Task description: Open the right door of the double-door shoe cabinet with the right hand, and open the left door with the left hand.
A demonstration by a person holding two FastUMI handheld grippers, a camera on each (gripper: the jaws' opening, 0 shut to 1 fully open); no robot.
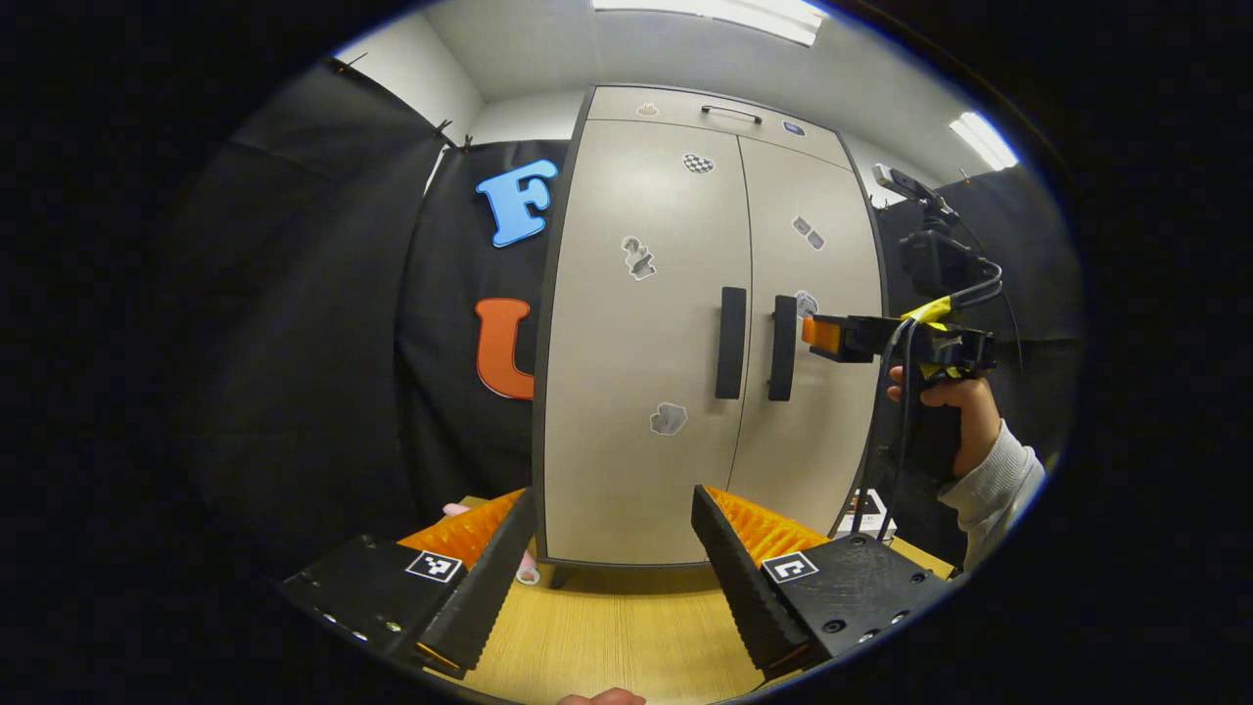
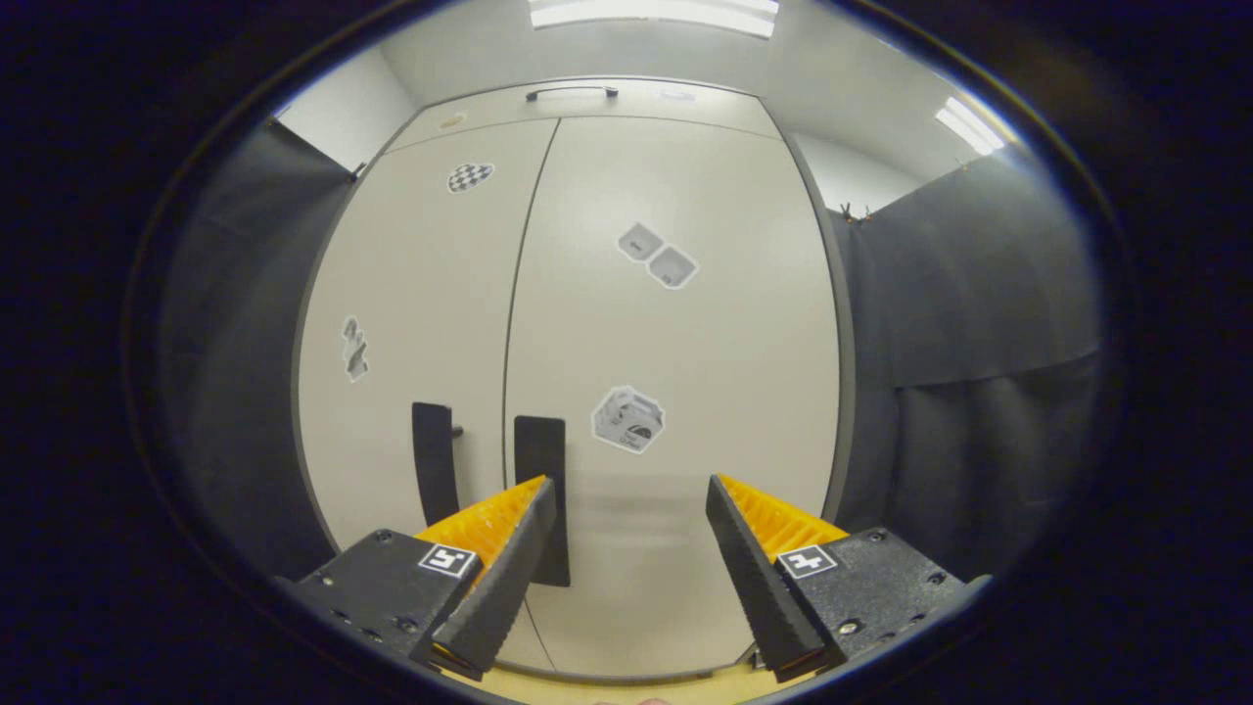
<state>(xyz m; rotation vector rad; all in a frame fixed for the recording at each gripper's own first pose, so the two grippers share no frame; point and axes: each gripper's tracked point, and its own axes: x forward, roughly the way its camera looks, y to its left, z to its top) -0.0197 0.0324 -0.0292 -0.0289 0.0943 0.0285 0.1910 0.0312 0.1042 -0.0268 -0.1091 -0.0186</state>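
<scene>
At the bottom of the right gripper view, the right tongs [image 2: 626, 534] were spread and empty. Just beyond, lower left, the right door's handle [image 2: 540, 470] was seen on the closed cabinet [image 2: 685, 343]. The handle should be centred between the fingers before pinching. The left tongs [image 1: 612, 543] were spread, far back.

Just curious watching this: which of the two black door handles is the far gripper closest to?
The right door's handle: the right gripper hovers just beside it; the left door's handle lies farther off.

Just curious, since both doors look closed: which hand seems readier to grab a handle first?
The right. Its tool is open, beside the right door's handle. The left tool is open too but farther back, over the table.
</scene>
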